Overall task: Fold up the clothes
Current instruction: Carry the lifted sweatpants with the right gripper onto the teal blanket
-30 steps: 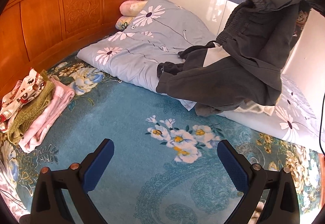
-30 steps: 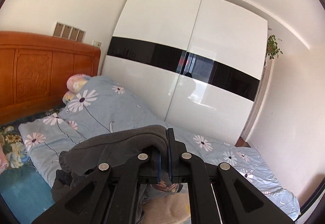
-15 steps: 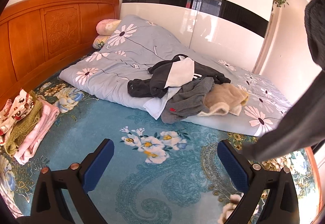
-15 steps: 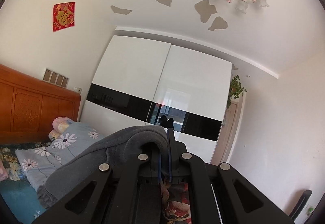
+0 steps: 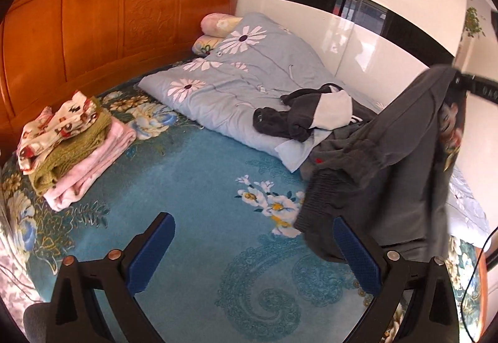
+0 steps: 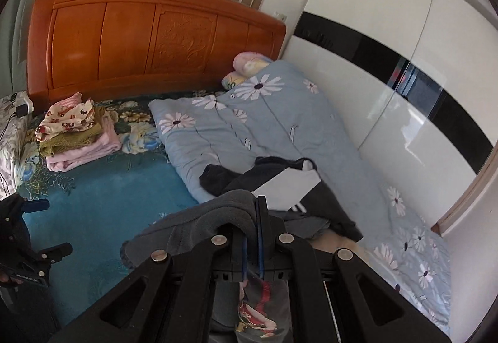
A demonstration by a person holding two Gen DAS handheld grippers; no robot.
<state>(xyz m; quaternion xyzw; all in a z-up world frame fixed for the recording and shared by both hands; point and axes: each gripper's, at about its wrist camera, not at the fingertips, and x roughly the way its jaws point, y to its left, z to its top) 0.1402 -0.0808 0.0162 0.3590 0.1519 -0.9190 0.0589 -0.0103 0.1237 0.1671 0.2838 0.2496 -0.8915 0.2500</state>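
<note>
A dark grey garment point(image 5: 389, 172) with a ribbed hem and a printed picture inside hangs on the right of the left wrist view, over the blue floral bedspread point(image 5: 202, 218). My right gripper point(image 6: 252, 237) is shut on its edge, and the cloth point(image 6: 202, 224) drapes over the left finger. My left gripper point(image 5: 253, 252) is open and empty, low above the bedspread, just left of the hanging hem. It also shows at the left edge of the right wrist view point(image 6: 46, 228). A heap of unfolded dark and white clothes point(image 5: 311, 116) lies on the quilt.
A stack of folded clothes point(image 5: 68, 150), pink, green and patterned, sits near the wooden headboard point(image 5: 109, 25). A grey-blue daisy quilt point(image 5: 233, 78) and pillows point(image 5: 218, 22) lie along the white wardrobe point(image 6: 404, 78). A tan garment point(image 6: 342, 240) lies by the heap.
My right gripper has dropped from pointing at the ceiling to facing the bed, still holding the grey garment. The garment swung back into the left view's right side.
</note>
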